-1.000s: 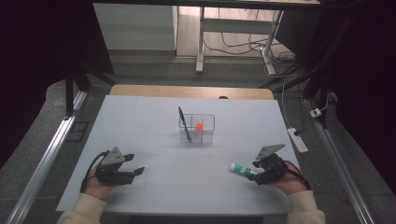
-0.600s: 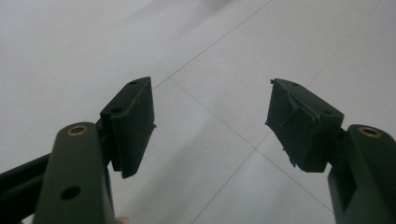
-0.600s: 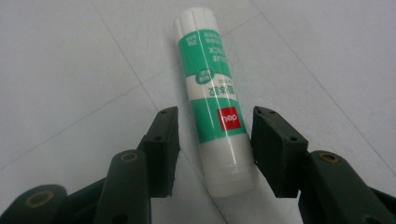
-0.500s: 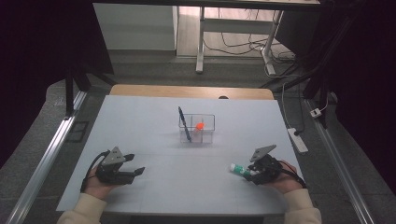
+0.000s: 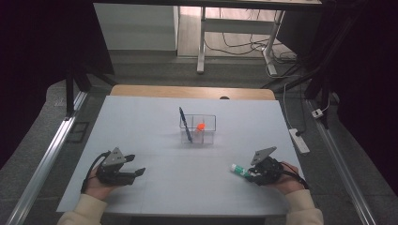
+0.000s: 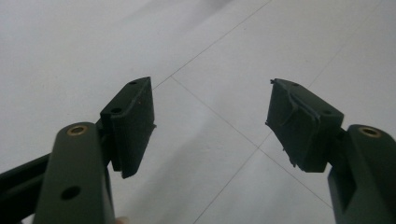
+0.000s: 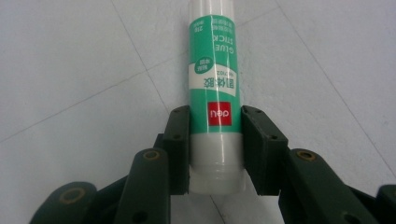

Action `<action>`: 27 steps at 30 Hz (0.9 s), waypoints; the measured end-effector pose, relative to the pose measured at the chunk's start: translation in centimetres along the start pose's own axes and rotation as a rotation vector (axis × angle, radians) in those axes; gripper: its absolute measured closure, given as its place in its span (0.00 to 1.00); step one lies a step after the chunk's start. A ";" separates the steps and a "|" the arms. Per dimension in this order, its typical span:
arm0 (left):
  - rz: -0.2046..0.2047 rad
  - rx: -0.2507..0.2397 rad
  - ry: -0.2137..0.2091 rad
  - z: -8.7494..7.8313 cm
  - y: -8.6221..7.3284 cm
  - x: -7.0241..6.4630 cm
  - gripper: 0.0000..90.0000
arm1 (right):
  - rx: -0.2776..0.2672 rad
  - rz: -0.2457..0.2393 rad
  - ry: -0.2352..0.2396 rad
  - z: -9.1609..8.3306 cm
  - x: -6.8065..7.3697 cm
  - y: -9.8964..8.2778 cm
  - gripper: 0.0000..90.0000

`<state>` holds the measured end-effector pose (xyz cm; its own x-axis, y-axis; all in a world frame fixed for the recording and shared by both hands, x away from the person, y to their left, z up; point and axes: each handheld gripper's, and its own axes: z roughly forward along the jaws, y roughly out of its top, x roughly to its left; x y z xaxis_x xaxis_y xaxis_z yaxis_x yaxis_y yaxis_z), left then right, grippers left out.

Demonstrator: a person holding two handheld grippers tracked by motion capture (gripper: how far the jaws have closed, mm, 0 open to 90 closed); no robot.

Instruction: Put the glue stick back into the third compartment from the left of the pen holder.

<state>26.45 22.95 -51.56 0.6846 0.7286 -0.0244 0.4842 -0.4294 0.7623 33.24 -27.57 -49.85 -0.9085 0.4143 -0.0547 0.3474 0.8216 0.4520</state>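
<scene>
Glue stick (image 7: 215, 93): green-and-white tube, lying flat on the table, near the front right part of the surface; in the high view (image 5: 239, 169) seen jutting out to the left of the right gripper, white cap end away from the jaws; label printed with a red logo patch and "GLUE STICK".
Right gripper (image 7: 215, 140): clamped on the glue stick, one pad pressed to each side of the tube near its white base end; jaws just closed in on it; held low over the table in the person's right hand (image 5: 281, 176), grey three-cornered plate on top.
Left gripper (image 6: 210, 123): released, jaws standing wide apart with nothing between them, bare table beneath; in the high view (image 5: 136, 172) resting near the front left, in the person's left hand, well apart from the glue stick.
Clear box (image 5: 198, 129): transparent container at mid-table, well beyond both grippers; dark pen (image 5: 185, 124) leaning upright at its left end, small orange object (image 5: 201, 126) inside.
Table (image 5: 155, 112): pale grey top with thin seam lines, wooden strip along the far edge.
Surroundings: white power strip (image 5: 299, 140) on the floor off the right edge of the table; cables farther back.
</scene>
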 end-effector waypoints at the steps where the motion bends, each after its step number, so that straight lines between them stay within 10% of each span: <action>1: 0.000 0.000 0.000 0.0 0.0 0.0 0.35 | -0.001 -0.005 -0.003 0.0 0.1 0.0 0.72; 27: 0.012 -0.001 0.010 -0.1 0.1 -0.1 0.35 | -0.128 -0.035 -0.018 -1.5 0.9 1.4 0.72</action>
<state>26.36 22.90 -51.45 0.6846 0.7289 -0.0086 0.4755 -0.4376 0.7632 32.59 -26.62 -47.97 -0.9149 0.3940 -0.0881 0.2819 0.7796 0.5592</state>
